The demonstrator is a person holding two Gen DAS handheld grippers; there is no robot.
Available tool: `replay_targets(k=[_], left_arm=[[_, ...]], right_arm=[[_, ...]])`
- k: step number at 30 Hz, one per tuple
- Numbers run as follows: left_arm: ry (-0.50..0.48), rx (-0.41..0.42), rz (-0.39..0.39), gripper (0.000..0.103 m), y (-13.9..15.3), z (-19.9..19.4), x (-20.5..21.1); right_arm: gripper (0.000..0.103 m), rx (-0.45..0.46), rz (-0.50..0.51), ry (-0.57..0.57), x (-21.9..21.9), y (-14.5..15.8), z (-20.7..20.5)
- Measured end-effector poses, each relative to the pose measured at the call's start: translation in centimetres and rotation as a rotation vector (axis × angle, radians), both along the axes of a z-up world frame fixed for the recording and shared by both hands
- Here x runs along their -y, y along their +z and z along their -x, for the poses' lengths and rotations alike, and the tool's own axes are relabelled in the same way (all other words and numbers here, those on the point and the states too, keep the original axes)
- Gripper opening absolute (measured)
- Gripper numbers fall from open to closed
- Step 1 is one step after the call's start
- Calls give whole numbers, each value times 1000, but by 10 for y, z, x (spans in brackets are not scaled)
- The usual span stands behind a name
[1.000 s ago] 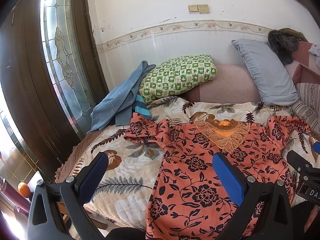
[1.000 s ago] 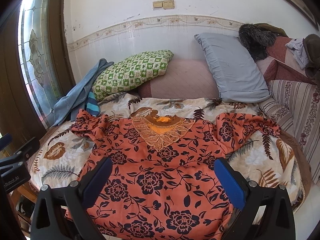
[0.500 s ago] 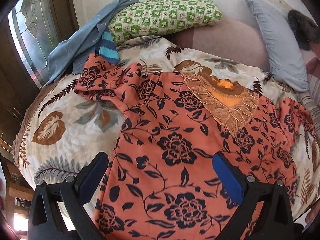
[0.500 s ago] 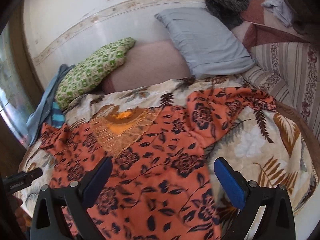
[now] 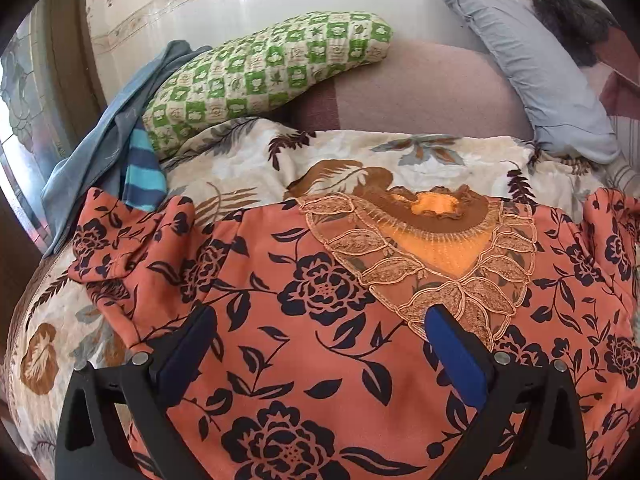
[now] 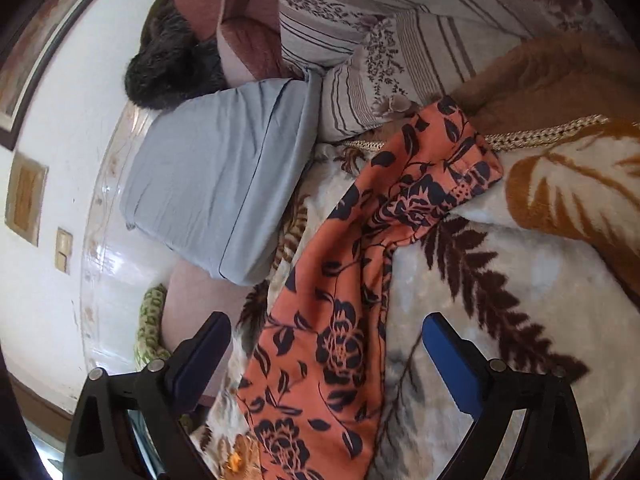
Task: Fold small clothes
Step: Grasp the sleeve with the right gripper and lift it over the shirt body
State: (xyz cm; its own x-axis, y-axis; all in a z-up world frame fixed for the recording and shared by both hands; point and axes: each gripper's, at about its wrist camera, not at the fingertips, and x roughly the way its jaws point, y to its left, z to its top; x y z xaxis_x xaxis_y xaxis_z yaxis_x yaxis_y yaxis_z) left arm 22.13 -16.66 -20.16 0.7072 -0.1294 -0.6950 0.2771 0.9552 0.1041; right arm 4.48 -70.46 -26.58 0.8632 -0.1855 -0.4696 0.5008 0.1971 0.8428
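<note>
No readable text, label, brand or number shows in either wrist view; the framed wall plaque (image 6: 25, 196) is too blurred to read.

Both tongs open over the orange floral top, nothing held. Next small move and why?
Probably lower the right tongs and close on the sleeve of the floral top. They are open and the sleeve runs between their fingers, lying stretched out over the leaf-print blanket, so it looks ready to be folded inward. The left tongs hover open over the chest.
</note>
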Motion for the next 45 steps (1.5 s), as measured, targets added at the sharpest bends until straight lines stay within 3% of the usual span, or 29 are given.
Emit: replay_targets(k=[5, 8, 14, 15, 17, 20, 24, 29, 33, 40, 43, 45], left_arm=[[-25, 49, -7, 103, -6, -3, 1], [-36, 71, -17, 103, -9, -4, 5], [-43, 39, -8, 103, -17, -10, 12], [-42, 40, -6, 103, -17, -11, 12], [-37, 38, -4, 103, -18, -12, 12], [-29, 18, 2, 103, -21, -17, 10], [6, 6, 29, 103, -19, -22, 3], [53, 38, 69, 103, -4, -23, -13], [96, 57, 109, 103, 9, -24, -28], [170, 113, 94, 103, 23, -33, -55], [212, 108, 108, 103, 26, -42, -71], [238, 105, 115, 103, 28, -48, -83]], right_arm=[[90, -20, -63, -27, 33, -34, -18], [85, 9, -49, -83, 50, -37, -19], [68, -62, -25, -152, 75, -44, -35], [64, -77, -6, -159, 79, -43, -38], [38, -79, -16, -177, 89, -49, -42], [22, -32, -49, -215, 93, -57, -30], [18, 19, -38, -196, 90, -45, -27], [15, 146, 37, -110, 73, 0, -33], [15, 254, 103, 50, 34, 52, -56], [15, 329, 173, 412, -118, 112, -109], [18, 280, 190, 596, -208, 109, -128], [20, 145, 239, 721, -268, 95, -139]])
